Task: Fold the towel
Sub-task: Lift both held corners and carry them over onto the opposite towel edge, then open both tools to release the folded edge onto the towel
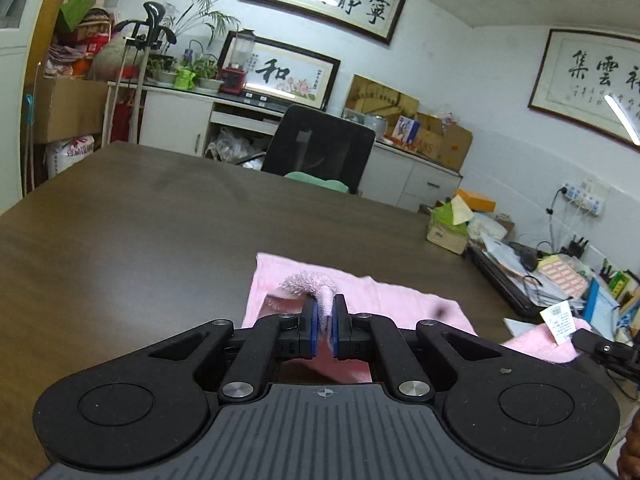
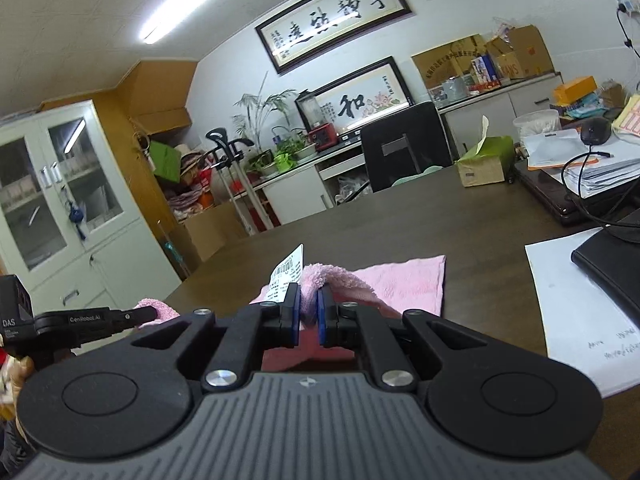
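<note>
A pink towel (image 1: 384, 300) lies on the dark wooden table (image 1: 160, 240), its far part flat. My left gripper (image 1: 325, 306) is shut on a bunched near corner of the towel, lifted above the table. My right gripper (image 2: 308, 294) is shut on another near corner of the towel (image 2: 404, 284), beside its white barcode label (image 2: 286, 276). The right gripper shows at the right edge of the left wrist view (image 1: 600, 350). The left gripper shows at the left of the right wrist view (image 2: 132, 316), pinching pink cloth.
A black office chair (image 1: 320, 148) stands at the table's far side. A green tissue box (image 2: 484, 160), papers (image 2: 576, 312), a black folder (image 2: 612, 268), a mouse (image 2: 596, 130) and cables crowd the table's right side. Cabinets and boxes line the walls.
</note>
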Action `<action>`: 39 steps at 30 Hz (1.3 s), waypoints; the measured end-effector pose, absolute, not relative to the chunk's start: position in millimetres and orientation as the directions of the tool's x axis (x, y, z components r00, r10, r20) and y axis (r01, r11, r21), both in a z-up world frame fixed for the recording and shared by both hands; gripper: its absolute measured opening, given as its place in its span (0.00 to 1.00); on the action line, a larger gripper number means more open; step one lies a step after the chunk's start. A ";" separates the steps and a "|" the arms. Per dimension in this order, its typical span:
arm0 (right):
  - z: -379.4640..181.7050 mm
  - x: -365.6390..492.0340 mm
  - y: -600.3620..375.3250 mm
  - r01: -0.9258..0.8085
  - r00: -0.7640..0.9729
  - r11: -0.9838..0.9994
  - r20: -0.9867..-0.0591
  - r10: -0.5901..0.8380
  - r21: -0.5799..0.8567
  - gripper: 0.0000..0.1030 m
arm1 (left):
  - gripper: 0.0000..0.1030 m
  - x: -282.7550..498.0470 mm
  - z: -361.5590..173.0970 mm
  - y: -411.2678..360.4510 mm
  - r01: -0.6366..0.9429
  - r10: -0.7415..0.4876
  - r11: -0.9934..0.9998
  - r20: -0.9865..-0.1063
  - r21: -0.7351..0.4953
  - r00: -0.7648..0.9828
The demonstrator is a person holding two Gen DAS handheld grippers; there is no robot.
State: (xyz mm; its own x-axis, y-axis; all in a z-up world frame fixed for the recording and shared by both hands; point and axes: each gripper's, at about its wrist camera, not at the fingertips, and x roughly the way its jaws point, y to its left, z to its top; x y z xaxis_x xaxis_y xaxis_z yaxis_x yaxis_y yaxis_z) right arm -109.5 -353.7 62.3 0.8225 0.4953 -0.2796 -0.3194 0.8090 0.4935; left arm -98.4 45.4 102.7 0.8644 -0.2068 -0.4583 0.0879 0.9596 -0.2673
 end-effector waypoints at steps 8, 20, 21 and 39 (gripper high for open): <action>35.4 -45.9 -351.7 -0.188 0.825 0.818 -0.364 0.432 0.543 0.09 | 0.06 -18.1 83.9 19.2 0.029 -0.128 0.982 -0.550 -0.185 0.825; 12.9 26.2 -342.1 -0.103 0.799 0.849 -0.465 0.381 0.519 0.09 | 0.07 54.6 56.0 17.3 -0.079 -0.077 0.974 -0.638 -0.213 0.766; 10.8 29.6 -341.4 -0.093 0.798 0.850 -0.472 0.375 0.519 0.09 | 0.07 58.7 55.0 17.1 -0.086 -0.074 0.973 -0.641 -0.215 0.764; -22.4 77.1 -359.6 0.023 0.770 0.740 -0.484 0.416 0.672 0.33 | 0.42 94.9 51.7 30.6 -0.139 -0.072 0.950 -0.629 -0.279 0.774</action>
